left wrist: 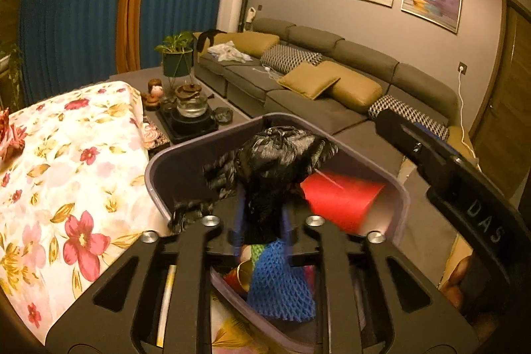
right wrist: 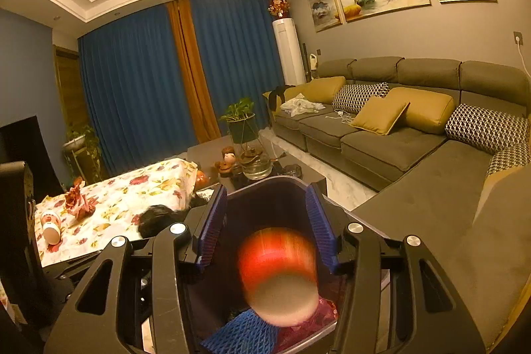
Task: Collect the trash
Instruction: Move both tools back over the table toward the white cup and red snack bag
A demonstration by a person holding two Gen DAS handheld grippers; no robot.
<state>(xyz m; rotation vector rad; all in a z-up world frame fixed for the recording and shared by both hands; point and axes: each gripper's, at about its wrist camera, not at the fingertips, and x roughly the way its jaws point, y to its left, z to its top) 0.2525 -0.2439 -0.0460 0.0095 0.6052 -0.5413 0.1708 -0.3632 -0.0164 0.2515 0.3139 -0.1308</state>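
A purple trash bin (left wrist: pixel 166 175) stands beside the floral-cloth table (left wrist: pixel 66 175). My left gripper (left wrist: pixel 262 221) is shut on a crumpled black plastic bag (left wrist: pixel 278 155) and holds it over the bin. A red paper cup (left wrist: pixel 341 198) is blurred, falling into the bin; a blue foam net (left wrist: pixel 282 287) lies inside. My right gripper (right wrist: pixel 265 221) is open above the bin (right wrist: pixel 265 191), with the blurred red cup (right wrist: pixel 278 267) dropping between its fingers. The blue net (right wrist: pixel 242 334) shows below. On the table, a crumpled red wrapper (right wrist: pixel 78 203) and a tipped cup (right wrist: pixel 51 226) lie.
A grey sofa (right wrist: pixel 415 148) with yellow and patterned cushions runs along the right. A tea tray with a glass kettle (left wrist: pixel 190 106) and a potted plant (left wrist: pixel 177 55) stand beyond the table. My right gripper's body (left wrist: pixel 464 188) crosses the left wrist view at right.
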